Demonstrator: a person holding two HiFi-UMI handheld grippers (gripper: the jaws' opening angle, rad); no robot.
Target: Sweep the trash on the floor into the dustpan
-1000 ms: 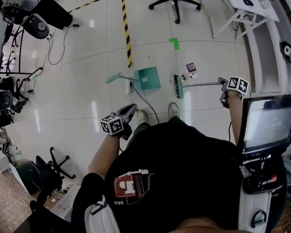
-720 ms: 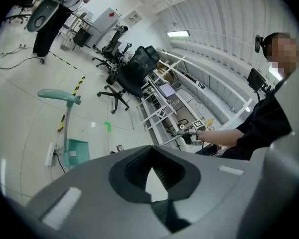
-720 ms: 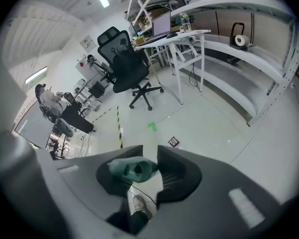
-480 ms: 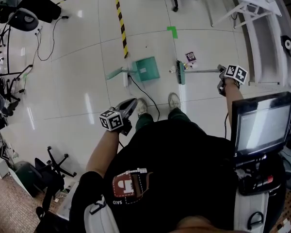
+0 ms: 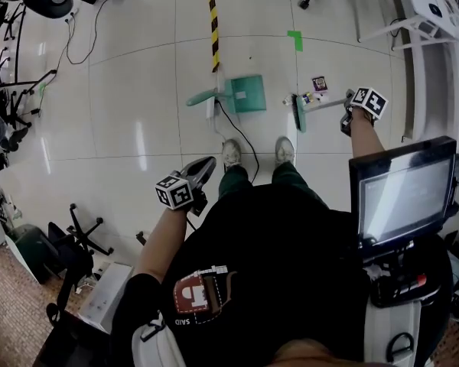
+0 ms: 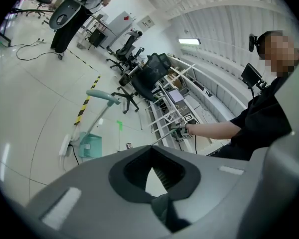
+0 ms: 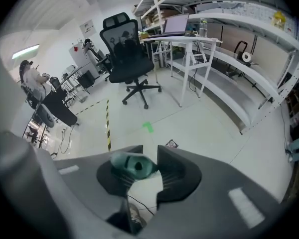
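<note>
The left gripper (image 5: 202, 167) hangs clenched and empty, nearer the person than the dustpan (image 5: 245, 94). The dustpan lies on the floor (image 5: 138, 90) just beyond the person's 2 shoes (image 5: 231, 153). Right of the dustpan, the right gripper (image 5: 346, 121) grasps the handle of the broom (image 5: 300, 114), whose green head rests near the dustpan. The trash (image 5: 319, 83) lies right of the dustpan, just past the broom head.

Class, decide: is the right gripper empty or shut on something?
Shut on the broom handle: its teal end sits pinched between the right gripper's jaws in that gripper's view.
</note>
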